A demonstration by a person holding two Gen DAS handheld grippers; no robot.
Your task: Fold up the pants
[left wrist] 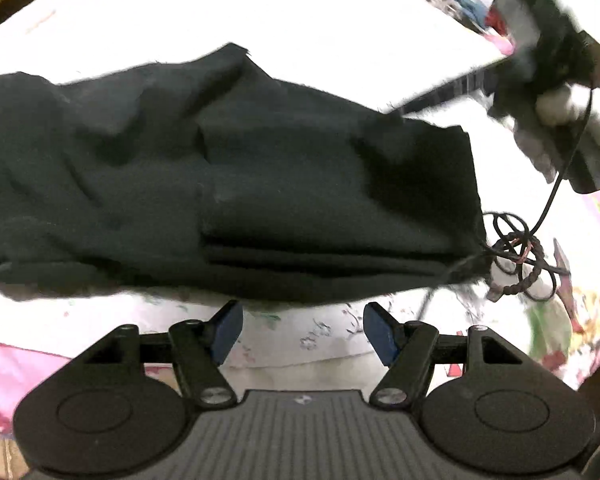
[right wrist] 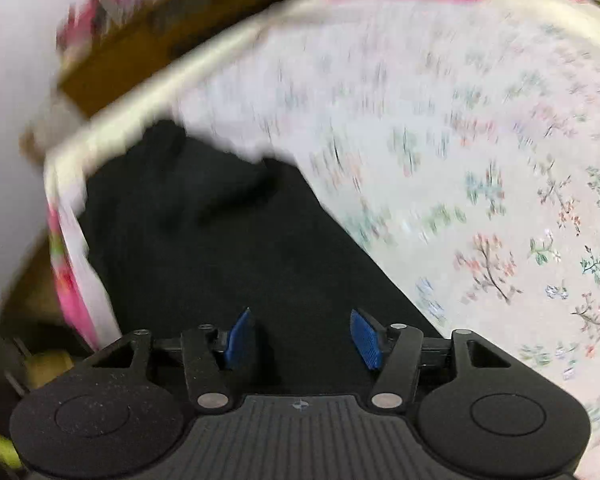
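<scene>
Black pants (left wrist: 228, 184) lie folded into a thick, layered bundle on a floral bedsheet (left wrist: 320, 336), filling the middle of the left wrist view. My left gripper (left wrist: 303, 330) hangs open just in front of the bundle's near edge, nothing between its blue pads. The other gripper's body (left wrist: 540, 64), held by a hand, shows blurred at the upper right above the bundle's far corner. In the right wrist view the pants (right wrist: 228, 248) lie directly under my right gripper (right wrist: 303, 338), whose blue pads stand apart with no cloth between them.
A tangle of black cord and a beaded band (left wrist: 516, 256) lies right of the pants. A white sheet or board (left wrist: 340, 32) sits behind them. The floral sheet (right wrist: 480, 160) spreads to the right, and a bed edge with pink pattern (right wrist: 72, 292) runs at the left.
</scene>
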